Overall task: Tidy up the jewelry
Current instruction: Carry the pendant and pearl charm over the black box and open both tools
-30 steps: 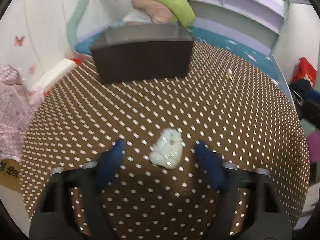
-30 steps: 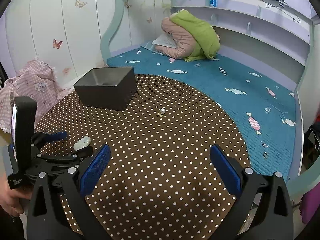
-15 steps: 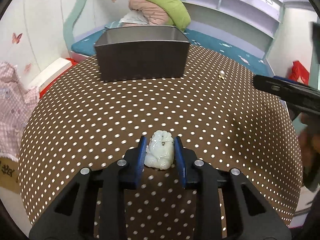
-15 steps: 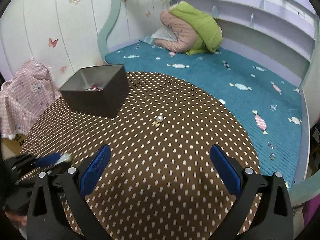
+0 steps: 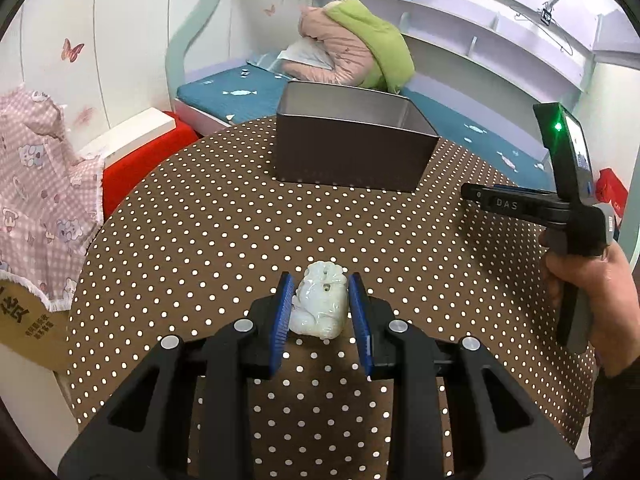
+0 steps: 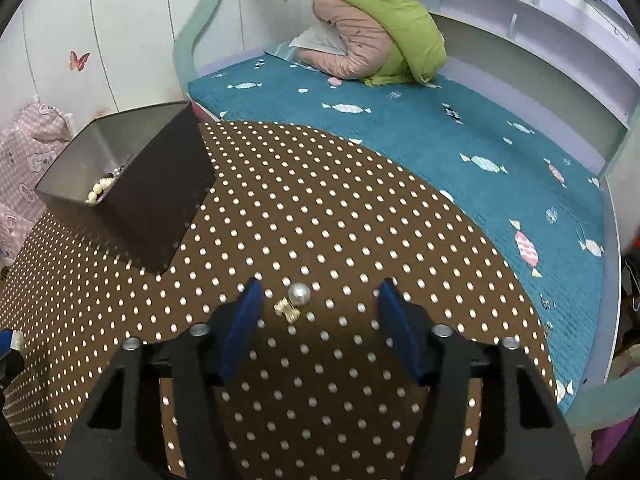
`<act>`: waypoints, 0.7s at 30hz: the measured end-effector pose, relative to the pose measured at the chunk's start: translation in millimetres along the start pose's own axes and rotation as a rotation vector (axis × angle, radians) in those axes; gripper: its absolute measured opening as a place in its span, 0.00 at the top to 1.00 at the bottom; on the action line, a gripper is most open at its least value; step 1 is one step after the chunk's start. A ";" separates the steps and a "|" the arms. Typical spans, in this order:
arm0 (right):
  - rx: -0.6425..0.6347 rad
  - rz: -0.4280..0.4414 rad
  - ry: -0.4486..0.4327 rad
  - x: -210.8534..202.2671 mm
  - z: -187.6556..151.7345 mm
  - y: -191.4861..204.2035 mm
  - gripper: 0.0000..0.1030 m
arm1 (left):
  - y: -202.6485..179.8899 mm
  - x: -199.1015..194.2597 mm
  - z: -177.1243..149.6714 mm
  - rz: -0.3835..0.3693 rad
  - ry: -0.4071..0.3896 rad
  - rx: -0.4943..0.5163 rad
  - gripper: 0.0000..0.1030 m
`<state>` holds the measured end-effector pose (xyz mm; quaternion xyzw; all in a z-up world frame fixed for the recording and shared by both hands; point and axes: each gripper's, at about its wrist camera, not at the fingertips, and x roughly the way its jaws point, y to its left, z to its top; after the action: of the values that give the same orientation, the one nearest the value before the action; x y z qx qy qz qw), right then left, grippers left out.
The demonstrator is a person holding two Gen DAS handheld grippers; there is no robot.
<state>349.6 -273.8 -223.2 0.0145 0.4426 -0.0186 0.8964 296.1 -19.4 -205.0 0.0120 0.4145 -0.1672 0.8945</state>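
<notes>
A pale green jade carving sits between the blue pads of my left gripper, which is shut on it and holds it just above the dotted brown table. Farther back stands a dark open box. In the right wrist view the same box holds a bead bracelet. A pearl earring with a gold clasp lies on the table between the fingers of my right gripper. Those jaws are closing, and the pads stand clear of the earring on both sides.
The round table ends at a teal bed with a pink and green bundle of clothes. A pink checked cloth and a red box lie off the table's left side. A hand holds the right gripper's handle.
My left gripper shut on the jade carving and lifted it toward the box. My right gripper came down over the pearl earring and its jaws narrowed around it.
</notes>
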 end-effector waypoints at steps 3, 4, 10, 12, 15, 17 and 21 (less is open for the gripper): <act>-0.041 0.013 0.001 -2.2 -1.2 7.7 0.84 | 0.8 1.2 2.7 -0.007 0.002 -0.006 0.73; -0.048 0.012 0.001 -3.5 -2.4 10.1 0.87 | 1.5 1.2 2.3 -0.011 0.004 -0.010 0.73; -0.039 0.072 -0.018 -17.7 -15.8 6.1 0.91 | 1.5 5.8 -0.2 -0.018 -0.001 -0.021 0.73; -0.041 0.099 -0.023 -26.9 -20.5 6.6 0.91 | 3.1 2.9 -0.2 -0.017 -0.006 -0.024 0.73; -0.036 0.142 -0.030 -45.1 -23.3 8.8 0.91 | 3.1 -3.8 -0.2 -0.015 -0.018 -0.029 0.73; -0.038 0.175 -0.041 -57.7 -23.5 12.2 0.91 | 2.9 -9.2 1.5 -0.016 -0.027 -0.036 0.73; -0.048 0.262 -0.058 -84.4 -17.3 19.9 0.91 | 2.7 -21.9 6.7 -0.013 -0.048 -0.037 0.73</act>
<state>285.6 -251.4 -166.5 0.0502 0.4111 0.1090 0.9037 288.7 -11.6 -184.6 -0.0115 0.3959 -0.1657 0.9032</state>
